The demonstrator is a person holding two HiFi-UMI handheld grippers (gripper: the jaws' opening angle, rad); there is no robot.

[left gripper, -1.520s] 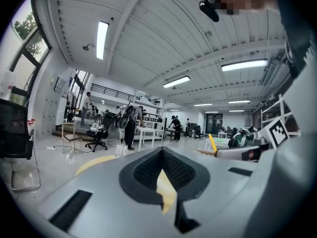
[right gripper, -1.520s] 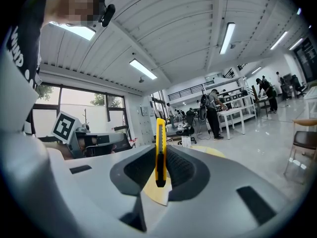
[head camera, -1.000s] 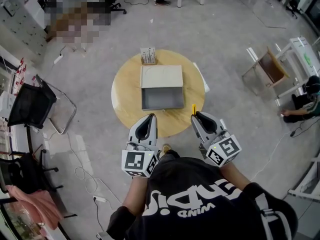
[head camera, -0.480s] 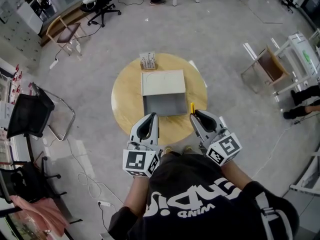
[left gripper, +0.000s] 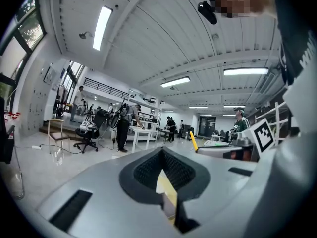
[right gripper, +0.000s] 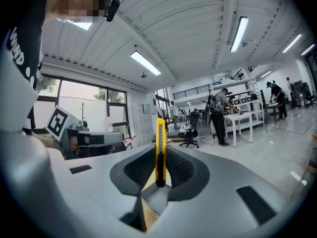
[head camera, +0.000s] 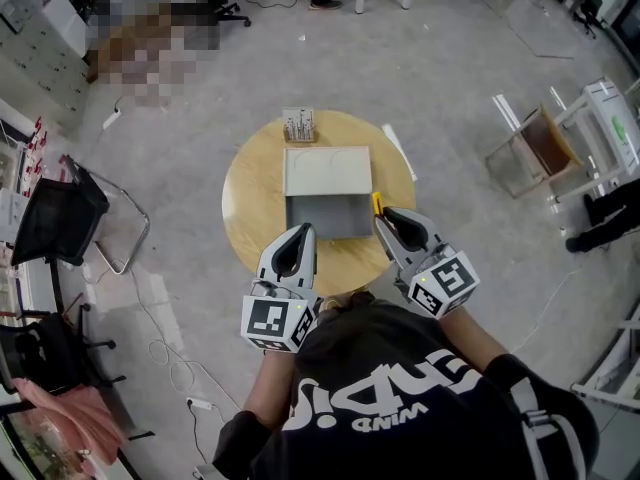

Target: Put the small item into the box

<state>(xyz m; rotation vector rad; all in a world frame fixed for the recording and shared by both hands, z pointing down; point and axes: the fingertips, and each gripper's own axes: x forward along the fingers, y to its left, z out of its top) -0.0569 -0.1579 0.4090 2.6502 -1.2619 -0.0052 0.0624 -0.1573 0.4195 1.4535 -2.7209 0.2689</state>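
Observation:
An open grey box [head camera: 328, 216], its pale lid [head camera: 327, 170] folded back, sits on a round wooden table [head camera: 250, 193]. My right gripper [head camera: 384, 215] is shut on a yellow utility knife [head camera: 377, 203], which sticks up at the box's right front corner. In the right gripper view the knife [right gripper: 160, 148] stands upright between the jaws of the right gripper [right gripper: 158, 185]. My left gripper [head camera: 300, 231] hovers over the table's near edge, just before the box, shut and holding nothing. The left gripper [left gripper: 166, 185] shows only a sliver of table through its jaws.
A small rack of upright items [head camera: 298, 123] stands behind the box. A white flat piece [head camera: 398, 153] lies at the table's right edge. A black chair [head camera: 55, 213] stands to the left, a wooden chair [head camera: 535, 138] to the right. Cables [head camera: 165, 343] trail on the floor.
My right gripper has carried the knife forward and left, from the table's front right to the box's right front corner. The left gripper has barely moved.

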